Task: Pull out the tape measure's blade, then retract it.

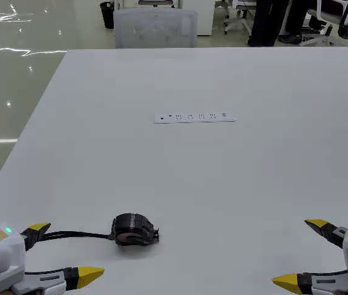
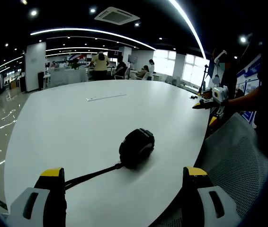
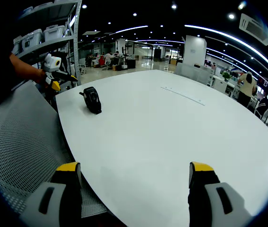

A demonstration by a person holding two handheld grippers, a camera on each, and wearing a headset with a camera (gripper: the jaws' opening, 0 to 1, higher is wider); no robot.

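Item: black, rounded tape measure [image 1: 134, 229] with a black cord strap [image 1: 75, 234], lying on the white bench [image 1: 223, 184].
Location: close to the near edge, toward the near left corner. The strap trails from the case toward my left claw [image 1: 65, 249].
Blade: no blade shows outside the case, so I judge the pull-out not yet begun.
Left claw: wide open, holding nothing. In the left gripper view [image 2: 124, 172] the case [image 2: 137, 146] sits just ahead between the yellow-tipped jaws, and the strap [image 2: 91, 176] runs up against one jaw. I cannot tell whether it touches.
Right claw: [image 1: 299, 252] wide open and empty, near the near right corner, well apart from the case. Its own view [image 3: 134, 166] shows the tape measure [image 3: 92, 100] far off by the near edge.
Other fittings: flat white socket strip [image 1: 194, 117] at mid-bench, out of the way.
Step in hand: securing the case.
Handling note: I would close the left claw across the body of the case, not the strap, and keep it flat on the bench. I would then bring the right claw to the blade's end tab, which is too small to locate here.
Risk: a grip on the strap alone would probably let the case drag when pulled.
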